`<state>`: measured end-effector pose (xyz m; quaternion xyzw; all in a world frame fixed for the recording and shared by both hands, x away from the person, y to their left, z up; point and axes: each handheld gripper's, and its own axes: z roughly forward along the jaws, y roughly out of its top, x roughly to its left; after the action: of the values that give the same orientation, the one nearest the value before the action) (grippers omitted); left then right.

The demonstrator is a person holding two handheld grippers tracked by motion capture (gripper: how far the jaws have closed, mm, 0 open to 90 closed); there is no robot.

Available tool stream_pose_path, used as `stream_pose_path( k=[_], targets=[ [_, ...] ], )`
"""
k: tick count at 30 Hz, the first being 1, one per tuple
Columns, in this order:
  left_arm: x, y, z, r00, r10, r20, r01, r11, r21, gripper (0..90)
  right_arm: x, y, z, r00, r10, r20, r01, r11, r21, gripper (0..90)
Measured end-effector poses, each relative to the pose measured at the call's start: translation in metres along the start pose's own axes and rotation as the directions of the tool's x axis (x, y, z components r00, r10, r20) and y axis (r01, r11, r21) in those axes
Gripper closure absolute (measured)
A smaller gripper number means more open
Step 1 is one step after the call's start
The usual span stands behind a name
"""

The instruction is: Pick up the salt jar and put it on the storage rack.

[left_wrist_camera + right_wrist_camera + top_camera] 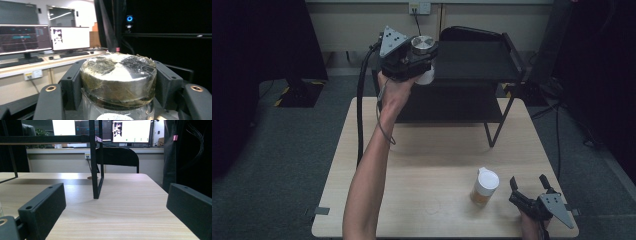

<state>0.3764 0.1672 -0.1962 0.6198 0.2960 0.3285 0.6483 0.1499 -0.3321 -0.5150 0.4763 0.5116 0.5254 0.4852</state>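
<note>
While left gripper (424, 62) clamps jar (117, 82), seemingly foil-capped

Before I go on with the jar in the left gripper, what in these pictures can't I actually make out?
- Jar: left gripper view cuts its lower body off at the bottom edge; in the high view the left gripper covers most of it, so its contents can't be told.
- Cup: its label is too small in the high view.
- Right gripper: the high view's bottom edge cuts off the hand holding it.
- Shelf rack: the lower level is too dark in the high view.
</note>
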Motion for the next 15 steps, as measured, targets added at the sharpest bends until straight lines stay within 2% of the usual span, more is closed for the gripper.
stream_pose_path(
  k=[2,5,7,15],
  targets=[
    [0.001,0.002,0.007,0.9998,0.012,-0.018,-0.012,0.9999,0.012,35.1,-0.001,0.0,0.0,1.0,0.001,-0.002,-0.001,1.0,-0.002,0.8],
    [0.003,0.003,0.012,0.9996,-0.002,-0.028,0.003,0.9998,0.018,35.1,-0.001,0.0,0.0,1.0,0.003,-0.003,-0.003,1.0,-0.002,0.8],
    [0.001,0.004,0.017,0.9989,0.012,-0.046,-0.011,0.9996,0.025,35.1,-0.001,0.0,0.0,1.0,0.003,-0.005,-0.003,1.0,-0.001,0.8],
    [0.007,0.0,0.031,0.9983,0.016,-0.056,-0.015,0.9998,0.014,35.1,-0.001,0.0,0.0,1.0,0.002,-0.007,-0.002,1.0,0.0,0.8]
  ],
)
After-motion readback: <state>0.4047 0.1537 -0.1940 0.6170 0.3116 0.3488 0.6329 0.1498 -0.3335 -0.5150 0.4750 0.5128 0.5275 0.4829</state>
